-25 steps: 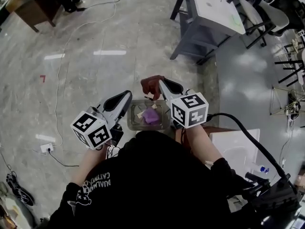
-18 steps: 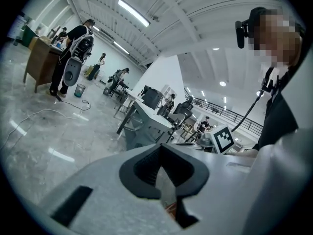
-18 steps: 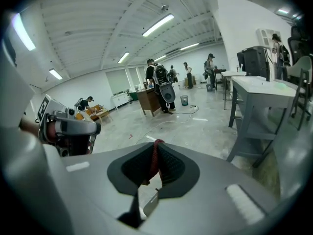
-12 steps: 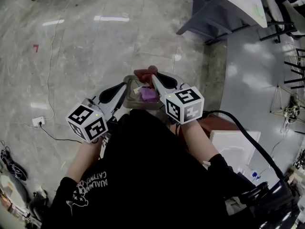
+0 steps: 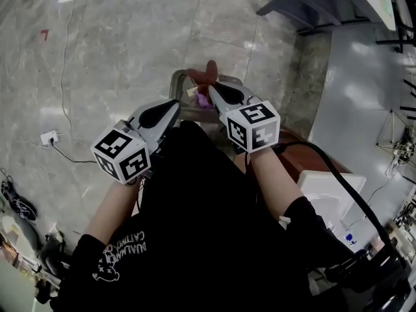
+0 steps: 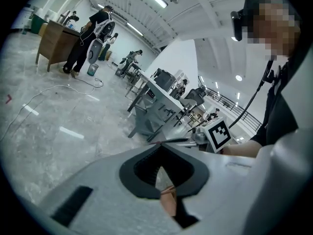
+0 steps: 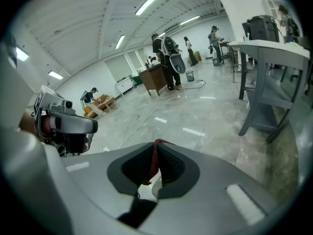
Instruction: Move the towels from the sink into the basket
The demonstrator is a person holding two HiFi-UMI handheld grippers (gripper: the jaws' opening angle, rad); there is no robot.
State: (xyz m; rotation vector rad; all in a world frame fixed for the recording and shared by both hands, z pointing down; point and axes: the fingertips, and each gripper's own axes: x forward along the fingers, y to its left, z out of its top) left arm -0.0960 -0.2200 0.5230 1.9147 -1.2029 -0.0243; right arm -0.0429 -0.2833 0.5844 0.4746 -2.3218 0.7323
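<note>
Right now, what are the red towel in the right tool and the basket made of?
Towel: woven cloth, matte; ribbed weave shows where the right tool pinches it. Basket: probably translucent plastic, smooth rim; too small to be sure.

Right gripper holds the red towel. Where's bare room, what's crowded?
Bare: floor between basket and white cable. Crowded: basket, with purple towel inside, red towel and right gripper over it, left gripper at its left rim.

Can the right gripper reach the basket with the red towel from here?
Likely yes: the right gripper, shut on the red towel, hangs over the open basket, with nothing between them.
</note>
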